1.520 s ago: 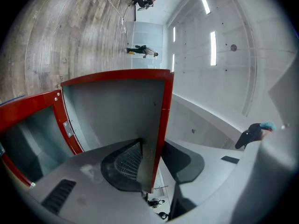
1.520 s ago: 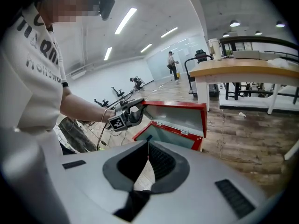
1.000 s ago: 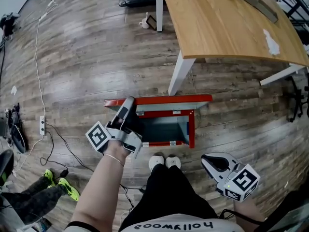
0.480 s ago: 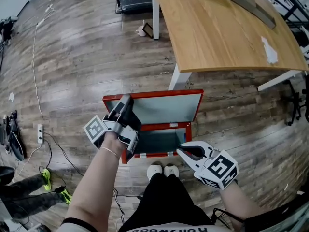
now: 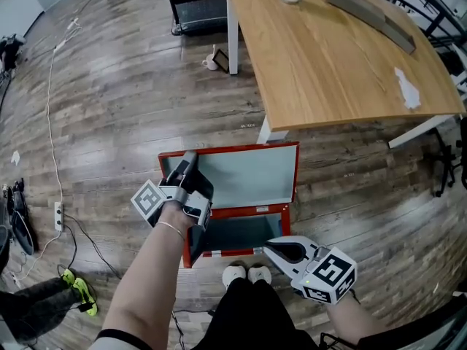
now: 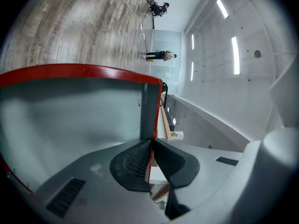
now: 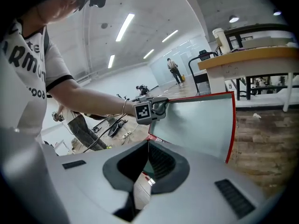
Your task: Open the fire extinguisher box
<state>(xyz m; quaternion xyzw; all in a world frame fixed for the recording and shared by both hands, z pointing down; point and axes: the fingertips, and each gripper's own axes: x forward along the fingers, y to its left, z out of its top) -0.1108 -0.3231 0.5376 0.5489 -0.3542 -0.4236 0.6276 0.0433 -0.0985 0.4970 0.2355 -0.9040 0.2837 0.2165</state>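
Fig.: I had left gripper point(image 5: 189, 157) jaws, just closed, pinching lid point(image 5: 244, 177) edge; right gripper point(image 5: 268, 246) jaws together, empty. Fire extinguisher box point(image 5: 233, 253) interior partly hidden behind forearm.

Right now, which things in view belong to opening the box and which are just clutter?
In play: box; its raised lid; left gripper, whose fingers have just been closing and are now on the lid's edge; right gripper by the box's front.
Lying about: table; cup on the floor; power strip; cable.

Lab: concrete walls point(image 6: 224, 101), floor cables point(image 5: 50, 86)
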